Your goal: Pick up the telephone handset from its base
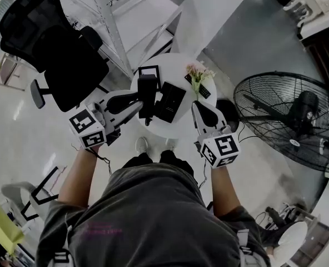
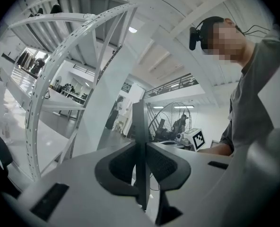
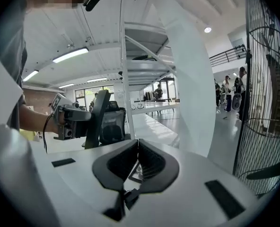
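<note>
In the head view my left gripper (image 1: 141,102) is shut on the black telephone handset (image 1: 148,93), which hangs over the round white table (image 1: 173,63). The black telephone base (image 1: 173,100) lies just right of the handset on the table. In the left gripper view the handset (image 2: 140,126) is a thin dark slab seen edge-on, with both pads of my left gripper (image 2: 141,148) pressed against it. My right gripper (image 1: 194,105) hovers at the table's right edge, and in its own view my right gripper (image 3: 137,144) is shut on nothing. That view also has the handset (image 3: 97,117) at the left.
Pink flowers (image 1: 198,74) and a remote (image 1: 204,91) sit on the table's right side. A small black frame (image 1: 149,70) stands at the back of the table. A large floor fan (image 1: 289,118) stands to the right, a black office chair (image 1: 53,43) at the upper left.
</note>
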A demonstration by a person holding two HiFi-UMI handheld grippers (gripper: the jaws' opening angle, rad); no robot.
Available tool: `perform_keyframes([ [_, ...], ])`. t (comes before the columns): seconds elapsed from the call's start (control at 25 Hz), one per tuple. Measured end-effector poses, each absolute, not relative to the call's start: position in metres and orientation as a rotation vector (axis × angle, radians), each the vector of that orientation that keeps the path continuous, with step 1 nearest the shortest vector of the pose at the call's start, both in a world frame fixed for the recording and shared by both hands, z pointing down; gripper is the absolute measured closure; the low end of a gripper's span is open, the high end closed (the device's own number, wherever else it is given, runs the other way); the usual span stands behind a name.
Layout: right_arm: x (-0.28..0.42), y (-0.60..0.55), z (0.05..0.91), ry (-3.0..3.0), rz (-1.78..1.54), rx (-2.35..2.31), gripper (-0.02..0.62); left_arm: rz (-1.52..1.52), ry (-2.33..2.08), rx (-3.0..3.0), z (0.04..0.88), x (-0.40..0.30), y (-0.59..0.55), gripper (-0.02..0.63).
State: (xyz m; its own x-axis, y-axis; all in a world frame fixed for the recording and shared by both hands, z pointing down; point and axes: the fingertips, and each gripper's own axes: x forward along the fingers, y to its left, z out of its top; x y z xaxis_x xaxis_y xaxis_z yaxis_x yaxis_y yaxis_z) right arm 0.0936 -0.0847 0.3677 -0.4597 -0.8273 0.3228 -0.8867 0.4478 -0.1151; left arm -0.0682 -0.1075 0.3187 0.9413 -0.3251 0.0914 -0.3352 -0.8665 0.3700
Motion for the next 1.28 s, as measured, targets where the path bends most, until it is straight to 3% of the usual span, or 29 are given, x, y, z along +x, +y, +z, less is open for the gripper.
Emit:
perform_keyframes([
  [1.28, 0.082, -0.084, 0.365, -2.464, 0.280, 1.415, 0.577, 0.035, -0.465, 2.699, 0.323, -0.062, -0.107, 0.526],
])
